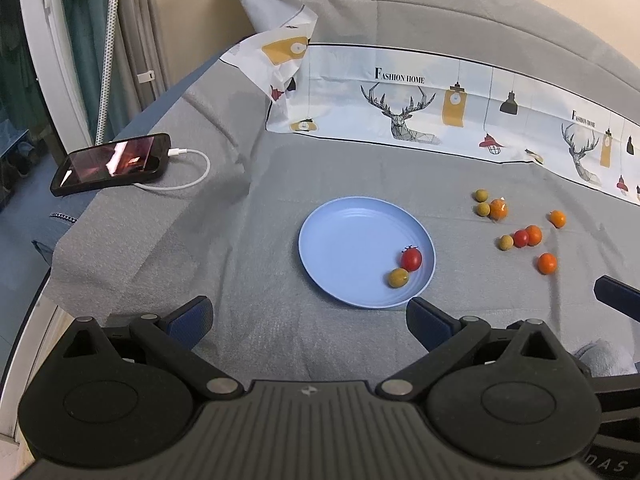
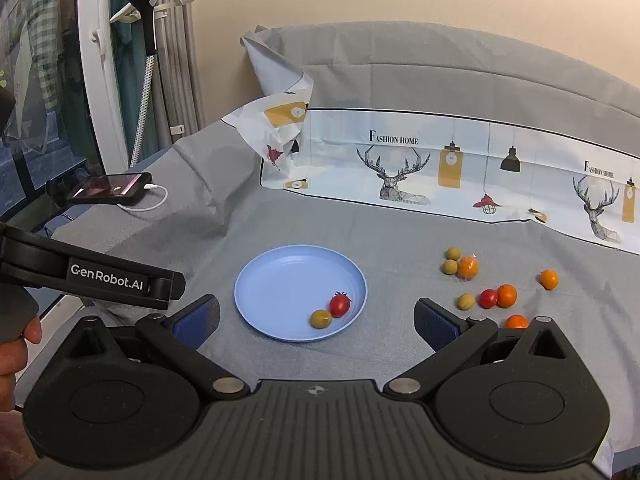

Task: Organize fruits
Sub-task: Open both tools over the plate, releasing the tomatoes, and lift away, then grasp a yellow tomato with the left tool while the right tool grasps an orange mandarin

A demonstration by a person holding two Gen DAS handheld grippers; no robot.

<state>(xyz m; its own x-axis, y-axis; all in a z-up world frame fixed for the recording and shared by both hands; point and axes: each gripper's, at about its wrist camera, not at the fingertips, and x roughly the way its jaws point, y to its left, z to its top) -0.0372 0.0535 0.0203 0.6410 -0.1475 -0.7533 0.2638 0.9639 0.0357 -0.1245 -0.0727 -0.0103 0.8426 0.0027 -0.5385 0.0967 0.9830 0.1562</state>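
Both grippers are hanging low in frame with jaws spread wide and gripping nothing, the left gripper [image 1: 310, 318] and right gripper [image 2: 316, 322] both facing the blue plate [image 1: 340, 240] at centre, which is already carrying a tomato [image 1: 411, 259] and a green fruit [image 1: 398, 278]. The loose fruits [image 1: 520, 236] are lying scattered on the grey cloth to the right, so I'd go for an outlying orange one [image 1: 547, 263] and close gently, since these roll. A phone [image 1: 112, 164] is charging at left, well clear.
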